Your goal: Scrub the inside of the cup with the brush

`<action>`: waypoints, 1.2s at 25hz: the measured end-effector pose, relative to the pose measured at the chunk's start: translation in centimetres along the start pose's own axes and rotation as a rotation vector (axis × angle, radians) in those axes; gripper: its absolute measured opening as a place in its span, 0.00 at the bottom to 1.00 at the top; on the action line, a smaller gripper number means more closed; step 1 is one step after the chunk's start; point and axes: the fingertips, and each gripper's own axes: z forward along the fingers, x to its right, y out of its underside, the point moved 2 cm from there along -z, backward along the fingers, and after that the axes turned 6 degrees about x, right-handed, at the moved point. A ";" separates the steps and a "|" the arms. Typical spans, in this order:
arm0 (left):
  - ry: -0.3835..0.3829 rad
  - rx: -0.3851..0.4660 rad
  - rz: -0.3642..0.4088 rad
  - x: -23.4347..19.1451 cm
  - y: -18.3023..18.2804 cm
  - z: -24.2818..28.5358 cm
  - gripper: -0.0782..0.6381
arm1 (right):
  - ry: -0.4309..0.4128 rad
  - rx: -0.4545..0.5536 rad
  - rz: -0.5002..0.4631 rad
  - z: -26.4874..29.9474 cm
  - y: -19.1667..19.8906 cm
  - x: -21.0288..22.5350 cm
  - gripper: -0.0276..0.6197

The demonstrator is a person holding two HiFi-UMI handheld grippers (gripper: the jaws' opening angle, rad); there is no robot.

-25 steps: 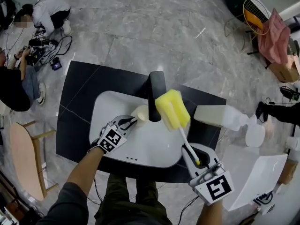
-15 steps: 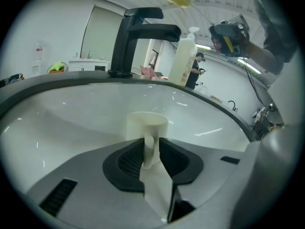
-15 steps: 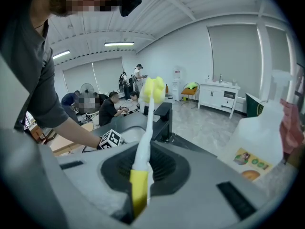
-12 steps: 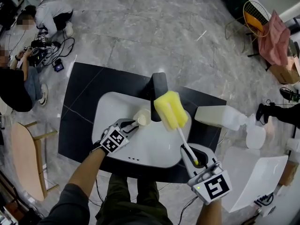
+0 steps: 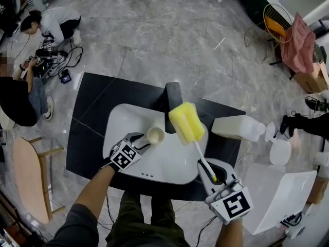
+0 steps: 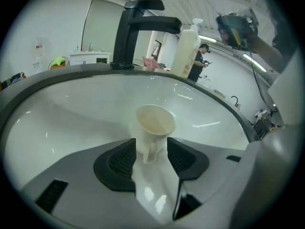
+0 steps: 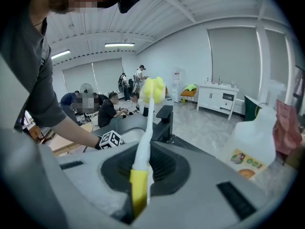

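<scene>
The right claw (image 7: 139, 175) is clamped on the yellow end of the brush (image 5: 202, 159). The brush is held slanting up and away from that claw. Its yellow sponge head (image 5: 186, 122) is carried high ahead of the claw, above the white sink (image 5: 115, 118).

The left claw (image 5: 140, 141) is pointed down into the sink. Its jaws have just been opening and are seen apart. The cup (image 6: 155, 123) is found between their tips, just ahead of the claw, standing upright on the sink floor. Its handle is turned back toward the claw and its mouth faces up. The dark pads lie close on either side of the handle and are not pressed on the cup. From this claw the sponge head is seen above and to the right, clear of the cup.

Beyond the cup, past the far rim of the sink, a black tap (image 5: 173, 98) is mounted on the dark counter (image 5: 87, 103). To the right of the tap a large pale bottle (image 5: 237, 127) is seen on the counter. Well beyond the left claw, people (image 5: 51, 20) are seated on the grey floor.
</scene>
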 end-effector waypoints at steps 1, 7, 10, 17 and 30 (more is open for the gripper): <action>-0.004 0.002 -0.003 -0.1 -0.1 -0.2 0.40 | 0.004 0.002 0.001 -0.1 0.0 0.0 0.07; -0.017 0.016 0.020 -0.2 -0.9 -1.4 0.40 | 0.009 0.017 -0.004 -0.4 -0.4 -0.5 0.07; -0.023 0.028 0.029 -0.4 -1.2 -1.7 0.40 | 0.019 0.024 -0.004 -0.5 -0.8 -0.5 0.07; -0.062 0.103 0.044 -0.3 -3.6 -4.4 0.37 | 0.053 0.058 0.006 -1.1 -1.7 -0.5 0.07; -0.211 0.385 0.027 -0.1 -14.8 -16.5 0.27 | 0.158 0.143 0.012 -4.1 -5.3 -0.7 0.07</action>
